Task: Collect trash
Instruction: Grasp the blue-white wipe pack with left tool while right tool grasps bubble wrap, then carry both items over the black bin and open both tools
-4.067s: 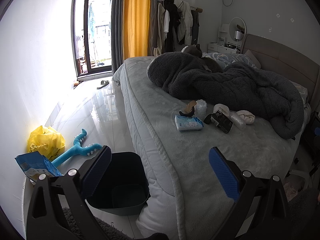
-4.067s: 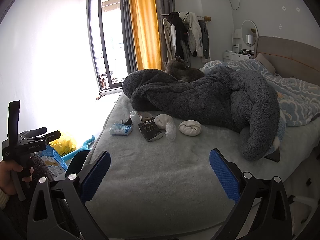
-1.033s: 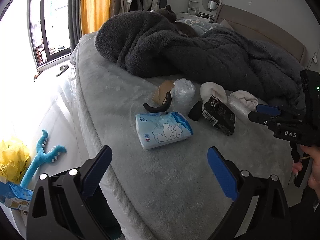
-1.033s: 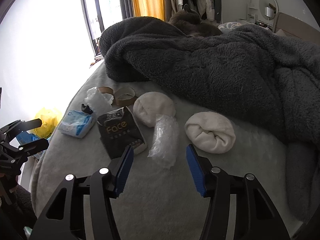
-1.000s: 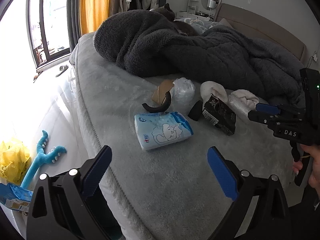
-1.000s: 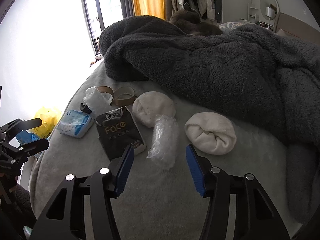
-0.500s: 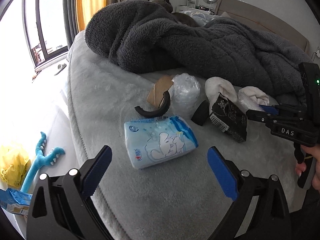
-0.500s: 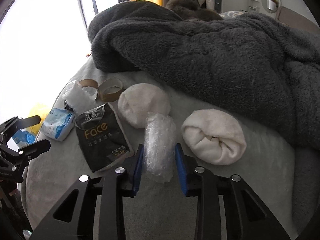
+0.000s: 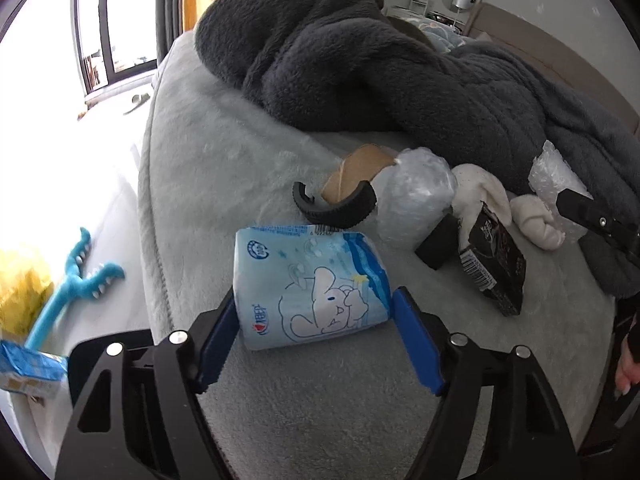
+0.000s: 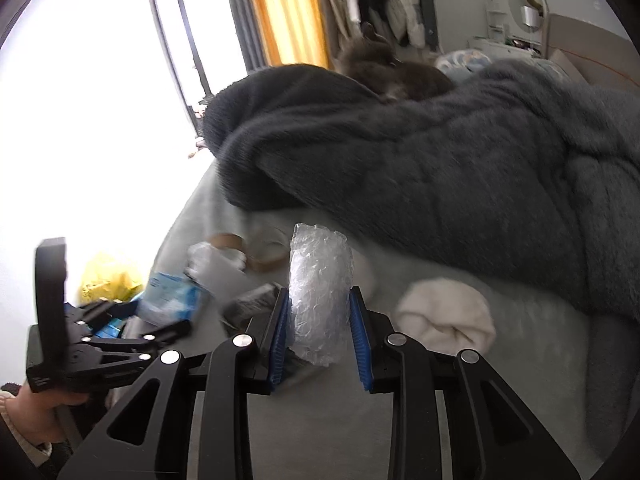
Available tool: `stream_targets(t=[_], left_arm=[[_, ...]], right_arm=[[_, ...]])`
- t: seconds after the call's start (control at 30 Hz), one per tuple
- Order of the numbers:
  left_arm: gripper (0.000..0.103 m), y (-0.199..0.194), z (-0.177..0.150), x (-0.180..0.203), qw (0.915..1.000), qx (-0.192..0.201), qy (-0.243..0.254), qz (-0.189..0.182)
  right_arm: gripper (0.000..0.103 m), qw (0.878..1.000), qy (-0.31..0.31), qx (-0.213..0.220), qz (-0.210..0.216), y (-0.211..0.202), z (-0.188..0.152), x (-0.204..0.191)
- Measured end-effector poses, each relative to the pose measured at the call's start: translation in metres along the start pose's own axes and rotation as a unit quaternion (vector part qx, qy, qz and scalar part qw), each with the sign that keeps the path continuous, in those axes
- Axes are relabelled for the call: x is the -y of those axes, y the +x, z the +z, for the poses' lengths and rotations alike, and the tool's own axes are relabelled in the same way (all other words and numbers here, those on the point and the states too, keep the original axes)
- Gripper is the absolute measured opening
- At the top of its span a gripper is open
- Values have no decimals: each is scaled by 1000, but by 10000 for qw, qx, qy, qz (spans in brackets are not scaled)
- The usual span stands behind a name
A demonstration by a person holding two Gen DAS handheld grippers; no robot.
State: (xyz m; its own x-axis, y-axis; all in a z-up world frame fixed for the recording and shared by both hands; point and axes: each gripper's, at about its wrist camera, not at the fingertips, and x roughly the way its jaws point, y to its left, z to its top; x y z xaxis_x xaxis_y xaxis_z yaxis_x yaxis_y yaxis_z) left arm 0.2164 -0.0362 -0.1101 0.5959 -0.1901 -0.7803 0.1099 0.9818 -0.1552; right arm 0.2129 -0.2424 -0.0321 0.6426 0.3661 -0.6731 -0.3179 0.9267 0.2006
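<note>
My left gripper (image 9: pixel 316 320) has its blue pads around a light blue tissue pack (image 9: pixel 312 288) that lies on the grey bed cover (image 9: pixel 224 168); the left pad touches it, the right pad is at its edge. My right gripper (image 10: pixel 320 328) is shut on a roll of clear bubble wrap (image 10: pixel 318 292) and holds it up off the bed; it also shows in the left wrist view (image 9: pixel 554 174). On the bed lie a black snack packet (image 9: pixel 496 264), a second clear plastic wad (image 9: pixel 416 200), a cardboard tape ring (image 9: pixel 352 172) and a black curved piece (image 9: pixel 336 210).
A big dark grey fleece blanket (image 9: pixel 360 64) covers the far side of the bed, with a cat (image 10: pixel 384 68) on it. White rolled socks (image 10: pixel 444 320) lie by the blanket. On the floor to the left are a yellow bag (image 9: pixel 20 284) and a blue toy (image 9: pixel 76 280).
My left gripper has moved in and closed down around the tissue pack. My right gripper has lifted the bubble wrap off the bed and swung left.
</note>
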Motion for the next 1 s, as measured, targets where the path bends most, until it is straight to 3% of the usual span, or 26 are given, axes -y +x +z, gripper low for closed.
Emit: stream_targets(t=[0.33, 0.47, 0.63, 1.0], left_arm=[[71, -18, -1, -16, 9993, 24, 151, -332], [71, -32, -3, -27, 9991, 255, 225, -266], [71, -43, -5, -56, 9990, 400, -43, -190], [71, -45, -24, -134, 9980, 141, -570, 213]], right_arm=[[29, 9992, -210, 193, 275, 5, 17, -45], [29, 9984, -316, 211, 426, 11, 21, -69], [29, 9965, -489, 220, 645, 21, 26, -106], [29, 9874, -989, -13, 1232, 50, 21, -212]])
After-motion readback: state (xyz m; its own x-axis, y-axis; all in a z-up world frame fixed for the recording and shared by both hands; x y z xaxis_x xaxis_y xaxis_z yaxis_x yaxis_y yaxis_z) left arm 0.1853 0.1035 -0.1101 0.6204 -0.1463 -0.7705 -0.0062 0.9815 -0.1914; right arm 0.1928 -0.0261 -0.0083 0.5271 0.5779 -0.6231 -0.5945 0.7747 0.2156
